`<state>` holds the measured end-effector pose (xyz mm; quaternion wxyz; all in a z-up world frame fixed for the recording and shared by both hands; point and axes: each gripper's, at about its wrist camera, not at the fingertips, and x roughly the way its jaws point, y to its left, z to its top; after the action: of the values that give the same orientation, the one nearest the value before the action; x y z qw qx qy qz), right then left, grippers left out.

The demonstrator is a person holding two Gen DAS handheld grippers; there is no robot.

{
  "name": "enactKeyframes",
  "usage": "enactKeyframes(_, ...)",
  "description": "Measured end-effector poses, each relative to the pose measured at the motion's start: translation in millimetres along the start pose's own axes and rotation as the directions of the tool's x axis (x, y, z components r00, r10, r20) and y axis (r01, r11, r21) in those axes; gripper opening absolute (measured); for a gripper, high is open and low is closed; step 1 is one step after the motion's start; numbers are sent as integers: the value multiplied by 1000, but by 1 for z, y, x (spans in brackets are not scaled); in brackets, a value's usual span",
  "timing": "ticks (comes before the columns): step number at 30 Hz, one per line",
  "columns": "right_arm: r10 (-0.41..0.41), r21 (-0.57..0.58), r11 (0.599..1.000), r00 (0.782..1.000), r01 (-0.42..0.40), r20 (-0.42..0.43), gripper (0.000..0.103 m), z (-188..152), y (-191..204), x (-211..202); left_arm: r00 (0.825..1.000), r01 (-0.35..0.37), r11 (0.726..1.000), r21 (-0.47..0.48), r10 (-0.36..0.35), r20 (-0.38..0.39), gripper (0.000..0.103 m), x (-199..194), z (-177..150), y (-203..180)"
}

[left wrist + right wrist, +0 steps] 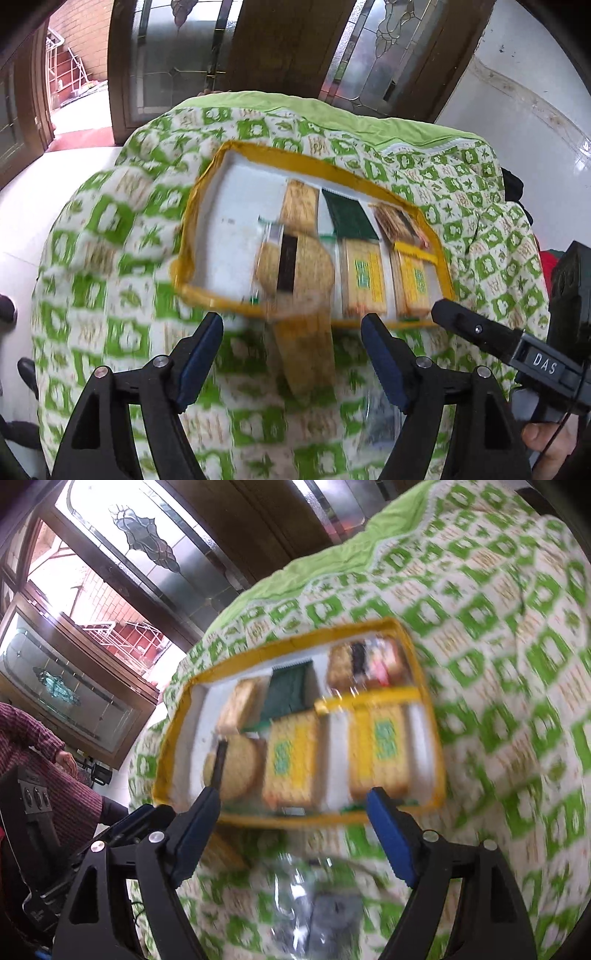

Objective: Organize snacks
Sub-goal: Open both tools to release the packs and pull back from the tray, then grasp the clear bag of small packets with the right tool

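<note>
A green-patterned cloth [110,229] covered the table, with a crinkled clear wrapper [314,897] at six o'clock before the yellow-edged tray [295,162]. Its snack packets [364,280] lay lengthwise, twelve to six. The left gripper [291,354] and right gripper [291,830] gaped wide, empty.

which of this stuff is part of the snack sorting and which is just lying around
Part of the job:
- yellow-rimmed tray
- yellow cracker packs
- round biscuits
- dark green packet
- clear wrapped pack

Just lying about:
- green patterned cloth
- glass doors
- person in a maroon sleeve
</note>
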<state>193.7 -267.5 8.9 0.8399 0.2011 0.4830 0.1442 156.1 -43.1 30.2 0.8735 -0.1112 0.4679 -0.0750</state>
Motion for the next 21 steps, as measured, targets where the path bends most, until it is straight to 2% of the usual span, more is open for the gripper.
enactKeyframes(12,-53,6,999,998,53,-44,81,-65,-15,-15,999,-7,1000,-9,7,-40,80,-7,-47,-3)
enactKeyframes(21,-77,-20,997,995,75,-71,81,-83,-11,-12,999,-29,999,-33,27,-44,80,-11,-57,8)
